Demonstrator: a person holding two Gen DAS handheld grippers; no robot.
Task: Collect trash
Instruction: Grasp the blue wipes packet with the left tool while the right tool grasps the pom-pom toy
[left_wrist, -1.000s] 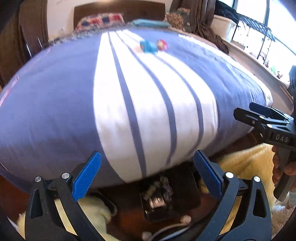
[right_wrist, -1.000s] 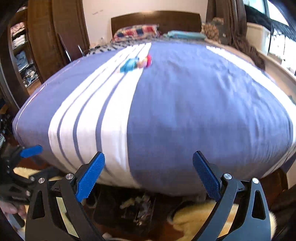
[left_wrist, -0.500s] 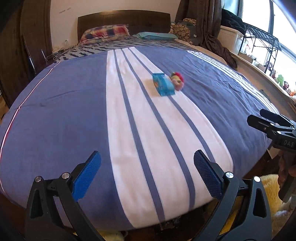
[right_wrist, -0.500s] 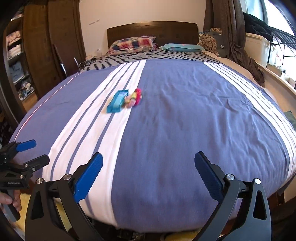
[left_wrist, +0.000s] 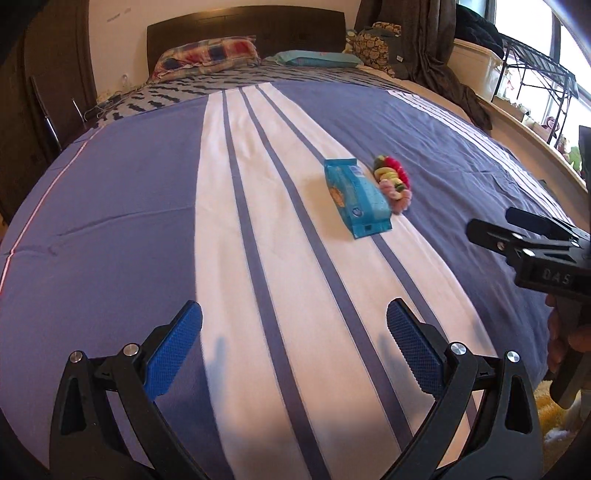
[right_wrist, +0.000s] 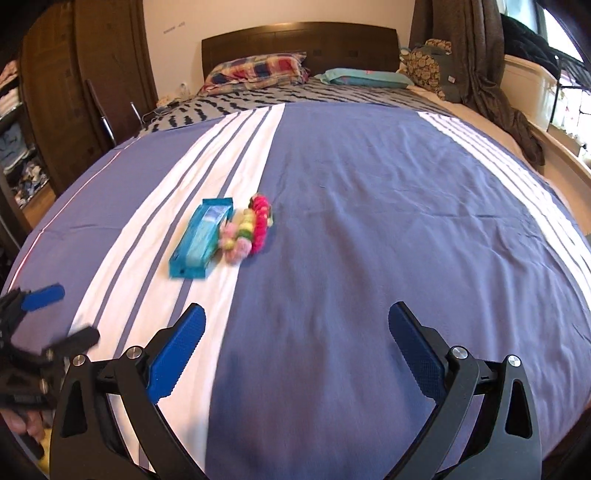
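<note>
A blue snack wrapper (left_wrist: 356, 197) lies on the bed's white stripe, also in the right wrist view (right_wrist: 201, 238). A bunch of colourful hair scrunchies (left_wrist: 393, 182) touches its right side, also seen in the right wrist view (right_wrist: 249, 230). My left gripper (left_wrist: 293, 334) is open and empty above the near part of the bed, well short of the wrapper. My right gripper (right_wrist: 295, 334) is open and empty, to the right of and nearer than the wrapper. Each gripper shows at the edge of the other's view.
The bed has a blue and white striped duvet (right_wrist: 388, 221), pillows (right_wrist: 258, 70) and a dark headboard (right_wrist: 295, 37). A wardrobe (right_wrist: 74, 92) stands at the left. Clothes (left_wrist: 450, 81) and a window ledge (left_wrist: 535, 133) are on the right.
Both grippers have risen from below the bed's foot edge to above the duvet and moved forward. The wrapper and scrunchies look nearer. Both jaws stayed open.
</note>
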